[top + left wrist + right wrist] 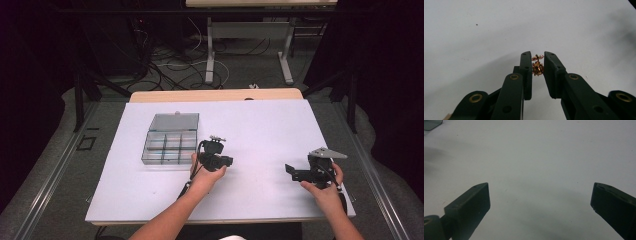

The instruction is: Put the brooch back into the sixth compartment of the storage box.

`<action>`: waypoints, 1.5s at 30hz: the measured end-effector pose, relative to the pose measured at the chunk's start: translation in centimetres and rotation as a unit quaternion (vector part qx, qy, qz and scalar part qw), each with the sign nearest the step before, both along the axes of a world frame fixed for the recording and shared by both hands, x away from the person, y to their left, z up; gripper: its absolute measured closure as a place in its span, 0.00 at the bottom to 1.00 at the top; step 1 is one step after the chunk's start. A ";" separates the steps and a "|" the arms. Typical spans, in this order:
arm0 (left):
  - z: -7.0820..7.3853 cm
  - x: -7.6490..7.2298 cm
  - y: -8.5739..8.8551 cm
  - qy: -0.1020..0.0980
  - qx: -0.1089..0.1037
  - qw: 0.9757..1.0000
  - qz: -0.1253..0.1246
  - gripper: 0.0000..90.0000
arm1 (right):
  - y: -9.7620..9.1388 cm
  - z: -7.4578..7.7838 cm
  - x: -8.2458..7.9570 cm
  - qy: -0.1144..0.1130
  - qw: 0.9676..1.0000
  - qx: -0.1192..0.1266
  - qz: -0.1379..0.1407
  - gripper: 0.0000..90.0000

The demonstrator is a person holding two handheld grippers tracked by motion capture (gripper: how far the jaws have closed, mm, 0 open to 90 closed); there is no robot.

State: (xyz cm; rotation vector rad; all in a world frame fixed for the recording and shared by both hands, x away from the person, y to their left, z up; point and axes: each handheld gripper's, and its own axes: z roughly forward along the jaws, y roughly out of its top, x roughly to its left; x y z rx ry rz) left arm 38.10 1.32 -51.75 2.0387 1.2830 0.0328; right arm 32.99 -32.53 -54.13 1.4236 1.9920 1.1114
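A small gold-coloured trinket (537, 66), like an earring or charm, sits pinched between the jaws of my left gripper (538, 62), held over the white table. In the high view my left gripper (227, 161) is near the table's middle, just right of a clear compartment box (170, 138) whose lid stands open. My right gripper (289, 170) hovers at the right of the table with its jaws wide apart and nothing between them; the right gripper view shows its jaws (540, 200) over bare white surface.
The white table sheet (260, 125) spreads around both hands. A corner of the clear box (431, 123) shows at the top left of the right gripper view. Table legs and cables lie on the floor beyond the far edge.
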 end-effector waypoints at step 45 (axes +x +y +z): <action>3.0 1.1 6.9 -0.017 -0.056 0.996 0.068 0.87 | 0.1 -0.1 0.0 -0.001 1.000 0.000 0.001 0.03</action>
